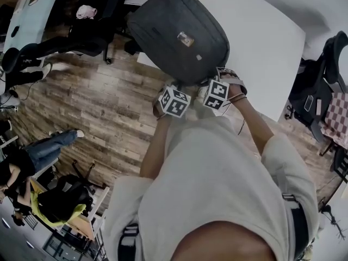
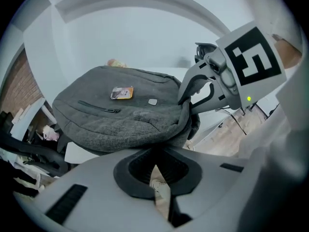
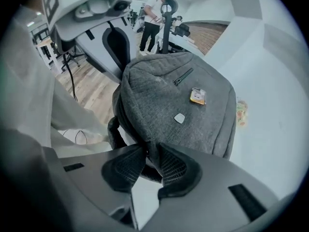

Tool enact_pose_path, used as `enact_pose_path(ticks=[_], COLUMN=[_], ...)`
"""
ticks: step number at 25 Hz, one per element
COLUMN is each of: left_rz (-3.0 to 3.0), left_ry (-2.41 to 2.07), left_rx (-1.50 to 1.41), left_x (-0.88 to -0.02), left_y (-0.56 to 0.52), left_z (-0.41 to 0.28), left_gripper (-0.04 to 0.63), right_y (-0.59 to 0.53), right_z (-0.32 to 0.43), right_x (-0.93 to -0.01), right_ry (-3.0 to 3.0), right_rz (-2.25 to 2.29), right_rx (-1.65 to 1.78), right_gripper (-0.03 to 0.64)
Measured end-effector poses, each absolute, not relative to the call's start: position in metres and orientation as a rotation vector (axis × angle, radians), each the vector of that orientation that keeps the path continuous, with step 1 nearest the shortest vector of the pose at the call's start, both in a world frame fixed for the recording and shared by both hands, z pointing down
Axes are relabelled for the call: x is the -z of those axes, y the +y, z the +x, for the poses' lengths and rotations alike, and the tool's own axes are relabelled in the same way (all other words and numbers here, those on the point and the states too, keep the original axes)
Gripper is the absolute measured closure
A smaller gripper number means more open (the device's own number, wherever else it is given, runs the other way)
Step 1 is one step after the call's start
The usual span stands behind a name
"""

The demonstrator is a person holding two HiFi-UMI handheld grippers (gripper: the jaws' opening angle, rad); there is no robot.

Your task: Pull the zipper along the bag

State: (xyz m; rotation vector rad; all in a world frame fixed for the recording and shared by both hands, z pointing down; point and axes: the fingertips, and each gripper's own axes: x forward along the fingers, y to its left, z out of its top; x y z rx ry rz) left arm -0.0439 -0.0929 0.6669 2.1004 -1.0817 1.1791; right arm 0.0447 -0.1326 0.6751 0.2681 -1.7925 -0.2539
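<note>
A grey backpack [image 1: 179, 34] lies on the white table [image 1: 261, 42], with a small orange label [image 1: 185, 38] on its top face. Both grippers sit at its near edge. My left gripper [image 1: 175, 86] has its jaws together right against the lower rim of the backpack [image 2: 125, 115]. What sits between the pads of the left gripper [image 2: 154, 154] is hidden. My right gripper [image 1: 210, 81] clamps a fold of the backpack's [image 3: 178, 100] fabric at the near corner. In its own view, the dark pads of the right gripper [image 3: 148, 158] press on that fold from both sides.
The table's near edge runs just under the bag, with wood floor [image 1: 109, 113] below. A black office chair [image 1: 92, 31] stands left of the table, and another chair [image 1: 321, 86] at the right. A seated person [image 1: 38, 156] and a desk are further left.
</note>
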Motion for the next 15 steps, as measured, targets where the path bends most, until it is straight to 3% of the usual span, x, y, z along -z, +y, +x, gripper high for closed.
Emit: enact_pose_path(ticks=[15], left_rz=[1.994], left_ry=[-1.227], left_rx=[-1.281], left_x=[-0.679], left_y=[-0.152], left_z=[-0.137], left_gripper=[0.565], right_y=[-0.15], right_z=[-0.034], right_x=[-0.676], right_ry=[-1.853], right_rz=[0.194], right_rx=[0.211], right_gripper=[0.52])
